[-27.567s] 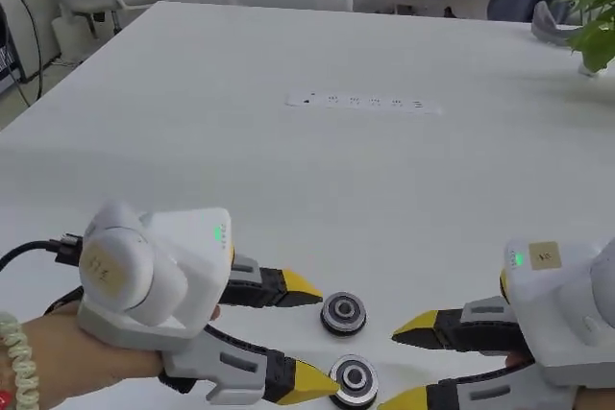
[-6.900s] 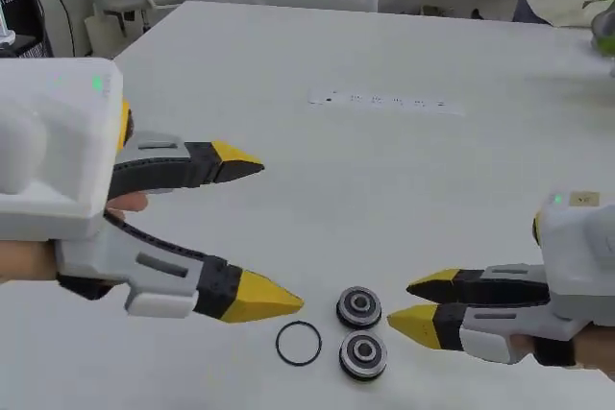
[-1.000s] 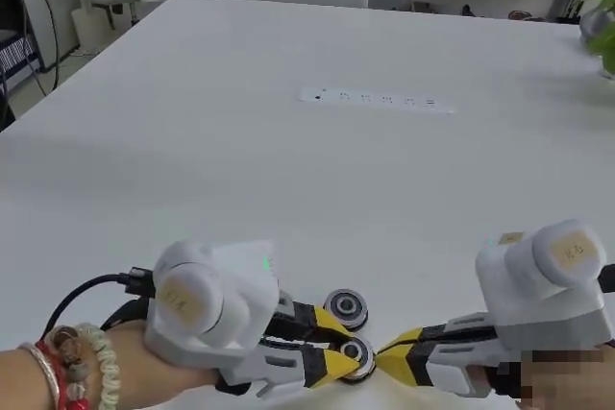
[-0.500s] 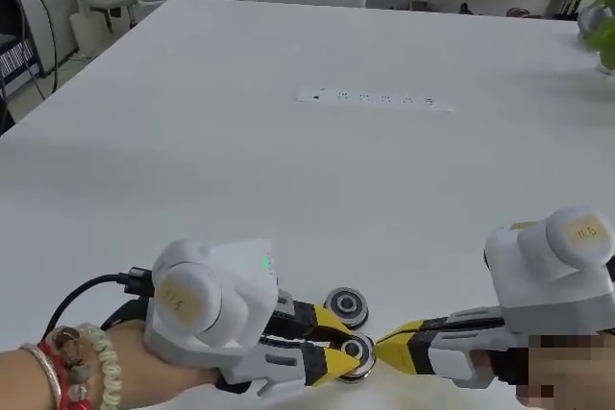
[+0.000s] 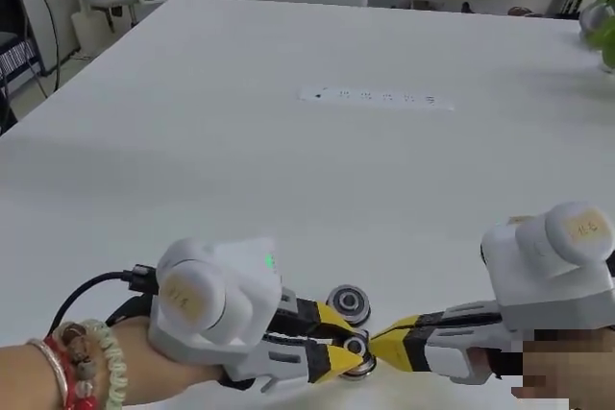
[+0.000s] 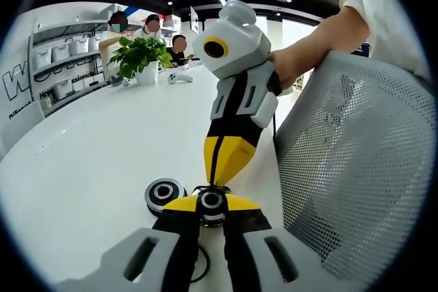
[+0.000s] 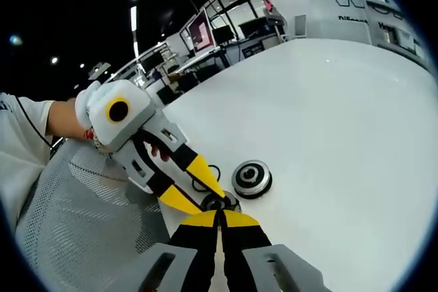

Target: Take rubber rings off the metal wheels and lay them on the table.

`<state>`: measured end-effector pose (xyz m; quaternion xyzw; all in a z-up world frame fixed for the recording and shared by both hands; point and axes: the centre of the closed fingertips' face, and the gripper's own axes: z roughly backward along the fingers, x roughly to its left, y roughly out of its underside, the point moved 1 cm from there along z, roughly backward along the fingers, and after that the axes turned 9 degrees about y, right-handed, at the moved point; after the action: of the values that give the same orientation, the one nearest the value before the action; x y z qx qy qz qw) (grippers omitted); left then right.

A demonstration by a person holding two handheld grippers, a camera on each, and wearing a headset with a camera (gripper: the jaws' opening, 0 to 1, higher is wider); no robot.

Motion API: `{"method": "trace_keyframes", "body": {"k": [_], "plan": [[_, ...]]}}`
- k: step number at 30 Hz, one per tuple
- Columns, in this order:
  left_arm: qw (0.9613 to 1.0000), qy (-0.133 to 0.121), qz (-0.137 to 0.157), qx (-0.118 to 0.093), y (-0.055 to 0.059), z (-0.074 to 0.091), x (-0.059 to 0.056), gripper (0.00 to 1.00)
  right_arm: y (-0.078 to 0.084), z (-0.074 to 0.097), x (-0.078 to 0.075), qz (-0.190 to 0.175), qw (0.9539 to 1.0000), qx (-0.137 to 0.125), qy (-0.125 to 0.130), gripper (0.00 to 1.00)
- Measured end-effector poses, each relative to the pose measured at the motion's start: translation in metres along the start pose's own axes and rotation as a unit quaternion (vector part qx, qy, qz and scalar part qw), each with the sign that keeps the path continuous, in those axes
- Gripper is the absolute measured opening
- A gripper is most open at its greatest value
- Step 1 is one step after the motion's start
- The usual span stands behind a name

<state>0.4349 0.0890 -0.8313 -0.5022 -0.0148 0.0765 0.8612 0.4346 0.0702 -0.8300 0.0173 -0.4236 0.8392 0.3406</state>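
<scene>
Head view | left gripper (image 5: pixel 356 349) clamps near wheel (image 6: pixel 211 200) | right gripper (image 5: pixel 380 348) tips pressed together at its rim | hold wheel firm, peel ring (image 6: pixel 211 219) outward

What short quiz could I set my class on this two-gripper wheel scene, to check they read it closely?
1. True or false: the left gripper has the nearer wheel between its fingers.
2. Fill the gap: the right gripper meets that wheel's rim with its fingers ____ (open or shut).
3. Pick one: the farther wheel lies A) free on the table; B) between the right gripper's fingers; C) stacked on the nearer wheel.

Key: 1 true; 2 shut; 3 A.
</scene>
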Motion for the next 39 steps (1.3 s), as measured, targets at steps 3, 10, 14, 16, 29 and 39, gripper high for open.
{"method": "trace_keyframes", "body": {"k": [3,10,14,16,29,39], "plan": [[1.0000,0.000,-0.001,0.001,0.000,0.000,0.000,0.07,-0.001,0.000,0.001,0.001,1.0000,-0.002,-0.003,0.00],[1.0000,0.000,-0.001,0.001,0.000,0.000,0.000,0.07,-0.002,0.000,0.003,0.008,0.9999,-0.005,-0.007,0.00],[1.0000,0.000,0.000,0.003,-0.001,0.000,0.000,0.07,-0.003,0.000,0.005,0.007,0.9999,-0.008,-0.012,0.00],[1.0000,-0.001,-0.001,0.006,-0.001,-0.001,0.000,0.07,-0.006,0.001,0.008,0.009,0.9997,-0.014,-0.019,0.00],[0.9999,-0.006,0.002,0.013,-0.001,-0.001,-0.001,0.07,-0.001,0.000,0.002,0.009,0.9999,-0.009,-0.005,0.00],[0.9995,0.003,-0.008,0.030,-0.001,0.000,-0.003,0.08,0.002,0.000,0.001,0.019,0.9998,0.000,0.000,0.00]]}}
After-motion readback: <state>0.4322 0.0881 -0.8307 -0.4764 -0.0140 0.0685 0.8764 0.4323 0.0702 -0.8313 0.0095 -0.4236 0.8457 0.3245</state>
